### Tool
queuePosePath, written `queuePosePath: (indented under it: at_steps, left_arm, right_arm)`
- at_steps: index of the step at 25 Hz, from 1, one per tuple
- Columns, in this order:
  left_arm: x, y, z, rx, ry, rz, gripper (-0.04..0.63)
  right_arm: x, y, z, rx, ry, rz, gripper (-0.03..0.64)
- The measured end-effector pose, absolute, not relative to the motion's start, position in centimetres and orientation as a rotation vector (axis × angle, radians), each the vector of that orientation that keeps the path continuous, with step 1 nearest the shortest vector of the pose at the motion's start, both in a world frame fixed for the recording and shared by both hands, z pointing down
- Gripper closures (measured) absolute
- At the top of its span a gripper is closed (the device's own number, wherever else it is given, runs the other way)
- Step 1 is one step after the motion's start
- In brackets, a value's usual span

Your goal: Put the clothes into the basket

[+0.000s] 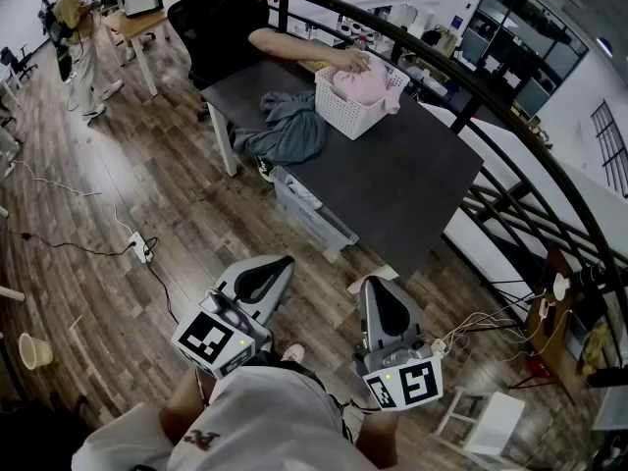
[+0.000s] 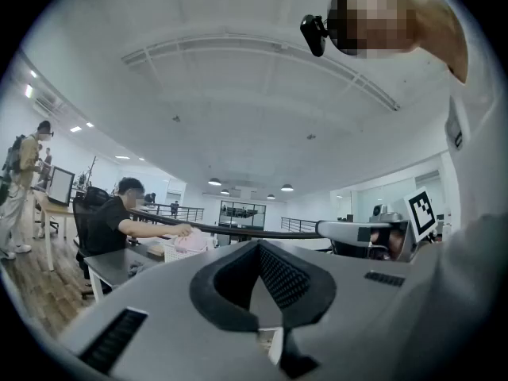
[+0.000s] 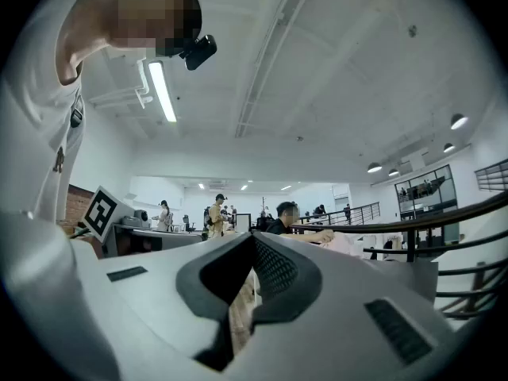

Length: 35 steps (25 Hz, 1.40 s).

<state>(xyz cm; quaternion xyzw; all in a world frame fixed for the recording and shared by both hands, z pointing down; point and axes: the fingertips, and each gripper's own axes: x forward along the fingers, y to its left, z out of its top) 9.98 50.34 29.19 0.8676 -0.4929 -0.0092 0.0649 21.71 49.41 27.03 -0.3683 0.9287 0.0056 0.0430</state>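
- Left gripper and right gripper: both closed on nothing, held level close to my body, well apart from the tabletop.
- Task items: a grey garment is heaped on the tabletop, touching the white basket, with part of it draping over the near edge. A pink garment is already in the basket.
- Risk: a seated person's hand rests on the pink garment. If I reach in now I could knock it, or catch a sleeve.
- Risk: the jaws are shut. If I arrive without opening them, I'd only shove the grey garment along or off the edge.
- Risk: the overhang. A grab at one fold may let the rest slide to the floor, or onto the bin under the tabletop.
- Risk: a power strip and its cable lie on the floor to my left, so there is a trip hazard if I drift that way.
- Risk: the basket looks light. Cloth dragged across its rim may tip or shift it.
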Motion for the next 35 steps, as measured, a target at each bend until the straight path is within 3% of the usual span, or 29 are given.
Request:
queuePosePath:
  at_steps: [18,35]
  left_arm:
    - [6.4,51.7,29.8,2.523,-1.630,-0.016,0.603]
    - [-1.2,44.6,31.3,2.549,-1.558,-0.055,0.601]
  right_arm:
    - [17.4,49.1,28.0,-0.971,2.876,-0.023,0.597]
    - [9.2,41.9,29.0,-1.064,2.930,-0.033,0.597]
